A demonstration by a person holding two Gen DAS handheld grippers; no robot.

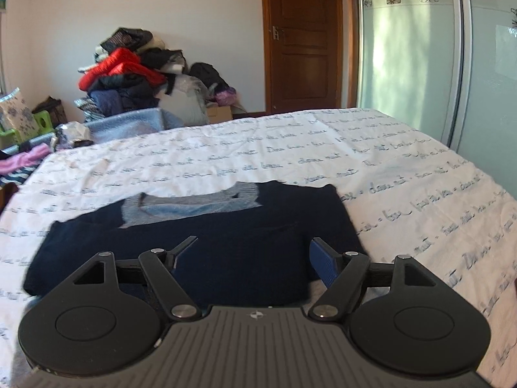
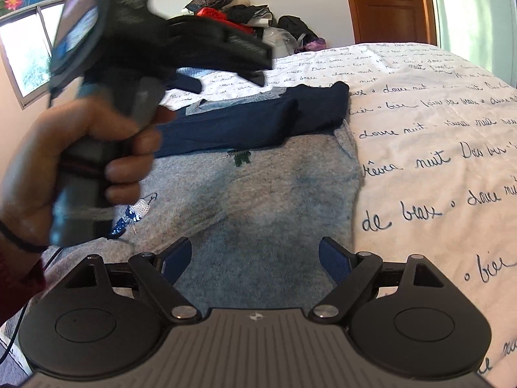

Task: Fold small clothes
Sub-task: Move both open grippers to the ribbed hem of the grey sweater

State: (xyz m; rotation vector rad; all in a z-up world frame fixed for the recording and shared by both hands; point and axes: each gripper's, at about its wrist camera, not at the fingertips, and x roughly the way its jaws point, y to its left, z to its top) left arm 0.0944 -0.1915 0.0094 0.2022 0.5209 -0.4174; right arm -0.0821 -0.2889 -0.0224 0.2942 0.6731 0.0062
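Left gripper [image 1: 250,252] fingers spread, nothing between, over folded navy sweater [image 1: 200,242] on bedsheet [image 1: 404,177]. Right gripper [image 2: 255,255] fingers spread, empty, above grey sweater [image 2: 258,194] lying under navy one.

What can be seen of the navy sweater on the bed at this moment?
The navy sweater is a dark blue knit with a grey ribbed collar and a pale blue panel at the neck. It lies folded into a compact, roughly rectangular block, collar facing up, flat on the white script-printed bedcover. In the right wrist view its near edge rests on a spread-out grey sweater. The left gripper hovers open above its near edge; no pad presses on it.
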